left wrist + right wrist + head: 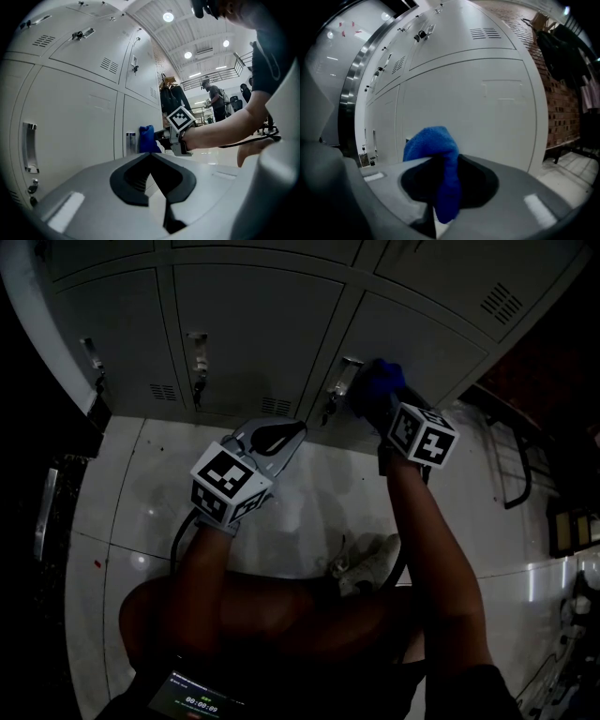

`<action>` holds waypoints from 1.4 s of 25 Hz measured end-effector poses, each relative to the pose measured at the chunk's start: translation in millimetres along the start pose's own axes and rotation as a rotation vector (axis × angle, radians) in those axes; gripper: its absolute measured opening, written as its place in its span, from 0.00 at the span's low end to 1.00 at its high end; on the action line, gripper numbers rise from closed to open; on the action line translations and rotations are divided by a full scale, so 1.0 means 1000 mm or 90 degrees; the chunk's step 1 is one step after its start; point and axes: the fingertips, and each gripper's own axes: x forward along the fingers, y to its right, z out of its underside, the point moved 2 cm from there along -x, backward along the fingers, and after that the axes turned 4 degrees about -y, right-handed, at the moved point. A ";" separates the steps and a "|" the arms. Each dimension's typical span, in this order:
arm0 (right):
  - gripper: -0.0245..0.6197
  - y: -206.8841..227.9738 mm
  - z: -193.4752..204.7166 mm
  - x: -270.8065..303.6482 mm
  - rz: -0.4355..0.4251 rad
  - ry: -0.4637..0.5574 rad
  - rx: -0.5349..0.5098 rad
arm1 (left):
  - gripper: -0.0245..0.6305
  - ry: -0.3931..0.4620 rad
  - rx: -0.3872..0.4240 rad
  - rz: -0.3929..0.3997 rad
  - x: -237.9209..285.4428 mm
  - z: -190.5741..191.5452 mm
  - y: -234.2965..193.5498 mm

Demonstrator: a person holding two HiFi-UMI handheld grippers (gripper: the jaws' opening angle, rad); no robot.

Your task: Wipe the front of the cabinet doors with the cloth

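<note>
Grey metal cabinet doors (253,324) fill the top of the head view, each with a small handle and lock. My right gripper (373,397) is shut on a blue cloth (377,382) and presses it against a lower door, right beside that door's handle (343,371). In the right gripper view the cloth (437,154) bulges out of the jaws in front of the door (487,108). My left gripper (296,430) hangs shut and empty a little left of it, off the doors. From the left gripper (152,158) view the cloth (147,139) touches the door.
A glossy white tiled floor (141,502) lies under the cabinets, with a shoe (367,563) on it. A dark metal rail (516,470) stands at the right. Hanging coats (169,96) and a standing person (216,99) are farther along the hall. A brick wall (562,108) borders the cabinets.
</note>
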 end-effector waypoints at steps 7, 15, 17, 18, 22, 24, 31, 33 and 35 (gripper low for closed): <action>0.16 0.077 0.016 -0.022 0.078 -0.013 0.063 | 0.04 -0.005 0.003 0.004 0.001 0.002 0.002; 0.16 0.136 0.024 -0.043 0.143 -0.013 0.095 | 0.04 -0.011 0.005 0.005 0.003 0.004 0.003; 0.16 0.144 0.025 -0.046 0.155 -0.009 0.098 | 0.04 -0.012 0.005 0.005 0.003 0.005 0.002; 0.16 0.148 0.025 -0.048 0.165 -0.005 0.090 | 0.04 -0.012 0.005 0.005 0.003 0.005 0.002; 0.16 0.140 0.027 -0.056 0.174 0.000 0.056 | 0.04 -0.012 0.003 0.002 0.004 0.005 0.001; 0.16 0.126 0.025 -0.056 0.161 0.008 0.036 | 0.04 -0.010 0.002 0.002 0.003 0.005 0.001; 0.16 0.033 0.028 -0.032 0.052 0.015 -0.004 | 0.04 -0.004 -0.003 -0.003 0.002 0.002 -0.001; 0.16 0.011 0.038 -0.018 0.032 0.002 -0.032 | 0.04 0.000 -0.004 -0.004 0.000 0.001 -0.001; 0.16 -0.005 0.049 -0.004 0.024 -0.012 -0.058 | 0.04 0.004 -0.006 -0.005 0.000 0.000 -0.002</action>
